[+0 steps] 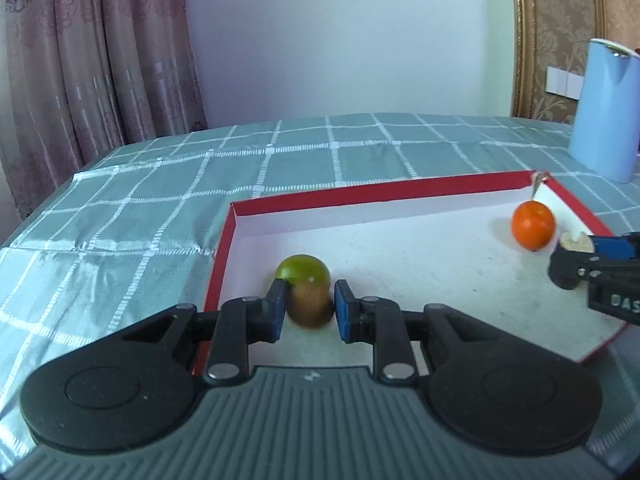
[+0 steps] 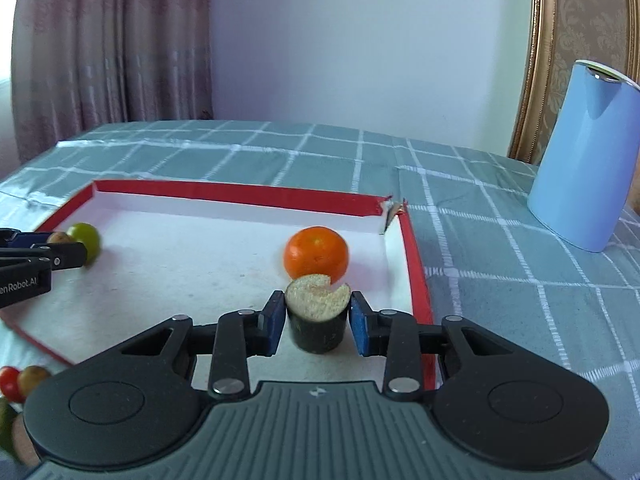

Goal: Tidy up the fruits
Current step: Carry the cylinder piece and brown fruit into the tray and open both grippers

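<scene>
Two tongs angled down over red tray (image 1: 236, 216): left tongs (image 1: 308, 312) clamped on brown fruit (image 1: 310, 306), green fruit (image 1: 304, 272) just behind; right tongs (image 2: 318, 322) clamped on dark cut chunk (image 2: 318, 320), orange (image 2: 316, 254) just beyond. Blue jug (image 2: 588, 156) on checked tabletop (image 2: 280, 152).

A blurred brown kiwi (image 1: 310, 304) sits between the pads of my left tongs (image 1: 309, 312), over the white floor of the red-rimmed box (image 1: 384, 192). A green lime (image 1: 306, 270) lies just behind it. My right tongs (image 2: 318, 320) grip a dark-skinned cut chunk (image 2: 318, 316), pale face up, before the orange (image 2: 316, 254).
</scene>
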Demonstrator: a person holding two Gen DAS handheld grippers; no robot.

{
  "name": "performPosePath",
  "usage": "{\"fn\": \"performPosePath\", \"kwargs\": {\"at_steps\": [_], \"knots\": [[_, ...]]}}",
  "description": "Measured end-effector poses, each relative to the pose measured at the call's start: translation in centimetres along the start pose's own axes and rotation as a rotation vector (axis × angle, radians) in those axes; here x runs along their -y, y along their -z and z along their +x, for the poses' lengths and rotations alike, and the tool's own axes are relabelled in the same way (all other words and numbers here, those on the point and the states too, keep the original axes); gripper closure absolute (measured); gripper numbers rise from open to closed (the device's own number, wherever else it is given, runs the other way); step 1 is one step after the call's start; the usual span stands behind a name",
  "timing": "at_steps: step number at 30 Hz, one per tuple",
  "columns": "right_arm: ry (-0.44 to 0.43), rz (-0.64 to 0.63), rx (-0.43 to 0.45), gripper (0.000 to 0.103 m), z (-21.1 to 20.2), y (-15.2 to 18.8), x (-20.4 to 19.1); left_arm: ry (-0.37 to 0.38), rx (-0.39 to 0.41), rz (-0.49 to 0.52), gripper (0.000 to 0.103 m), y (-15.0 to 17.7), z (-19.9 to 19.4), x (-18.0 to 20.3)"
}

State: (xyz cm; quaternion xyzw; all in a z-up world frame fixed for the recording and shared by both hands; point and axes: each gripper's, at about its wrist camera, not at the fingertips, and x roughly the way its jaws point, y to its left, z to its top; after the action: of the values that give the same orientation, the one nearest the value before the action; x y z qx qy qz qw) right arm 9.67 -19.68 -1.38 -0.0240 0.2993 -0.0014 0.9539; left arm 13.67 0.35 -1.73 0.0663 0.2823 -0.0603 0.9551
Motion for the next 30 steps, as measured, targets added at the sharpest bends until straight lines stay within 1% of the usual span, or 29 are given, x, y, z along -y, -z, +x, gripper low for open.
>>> {"fn": "performPosePath", "kwargs": {"at_steps": [3, 5, 9, 12, 13, 15, 17, 18, 19, 20, 21, 22, 23, 25, 28, 30], "knots": [[-0.001, 0.003, 0.002, 0.070, 0.0, 0.1, 0.0, -0.020, 0.012, 0.004, 0.078, -0.1, 0.4, 0.1], [0.002, 0.000, 0.005, 0.070, -0.1, 0.1, -0.1, -0.022, 0.009, 0.003, 0.072, -0.1, 0.7, 0.0], [-0.002, 0.008, -0.004, 0.069, 0.1, 0.1, 0.0, -0.028, -0.010, 0.001, 0.067, 0.0, 1.2, -0.2], [-0.021, 0.043, -0.033, 0.069, 0.5, 0.3, 0.4, -0.014, -0.035, -0.015, 0.058, 0.1, 1.6, -0.4], [-0.026, 0.050, -0.035, 0.069, 0.6, 0.3, 0.5, -0.006, -0.042, -0.026, 0.054, 0.2, 1.6, -0.5], [-0.029, 0.057, -0.027, 0.069, 0.4, 0.3, 0.6, -0.011, -0.040, -0.034, 0.048, 0.2, 1.6, -0.7], [-0.038, 0.052, -0.022, 0.066, 0.3, 0.3, 0.5, -0.009, -0.035, -0.031, 0.031, 0.3, 1.5, -0.6], [-0.041, 0.048, -0.021, 0.061, 0.2, 0.3, 0.5, -0.001, -0.030, -0.026, 0.029, 0.3, 1.3, -0.5], [-0.040, 0.046, -0.017, 0.053, 0.1, 0.2, 0.4, 0.001, -0.025, -0.018, 0.026, 0.4, 1.1, -0.3], [-0.036, 0.044, -0.010, 0.048, -0.1, 0.3, 0.3, -0.010, -0.015, -0.008, 0.023, 0.4, 0.9, -0.1], [-0.030, 0.042, -0.001, 0.039, -0.2, 0.3, 0.3, -0.019, -0.005, 0.002, 0.022, 0.5, 0.7, 0.1], [-0.023, 0.041, 0.012, 0.034, -0.5, 0.3, 0.2, -0.024, 0.006, 0.009, 0.019, 0.5, 0.5, 0.2], [-0.018, 0.043, 0.028, 0.034, -0.8, 0.3, 0.3, -0.029, 0.017, 0.012, 0.016, 0.6, 0.2, 0.2], [-0.017, 0.055, 0.051, 0.033, -1.3, 0.2, 0.5, -0.040, 0.037, 0.016, 0.016, 0.7, -0.3, 0.2], [-0.022, 0.082, 0.065, 0.032, -1.9, 0.3, 0.8, -0.026, 0.048, 0.008, 0.015, 0.9, -1.0, 0.0], [-0.019, 0.087, 0.076, 0.030, -2.3, 0.4, 1.0, -0.019, 0.064, 0.004, 0.006, 1.0, -1.6, -0.1]]}}
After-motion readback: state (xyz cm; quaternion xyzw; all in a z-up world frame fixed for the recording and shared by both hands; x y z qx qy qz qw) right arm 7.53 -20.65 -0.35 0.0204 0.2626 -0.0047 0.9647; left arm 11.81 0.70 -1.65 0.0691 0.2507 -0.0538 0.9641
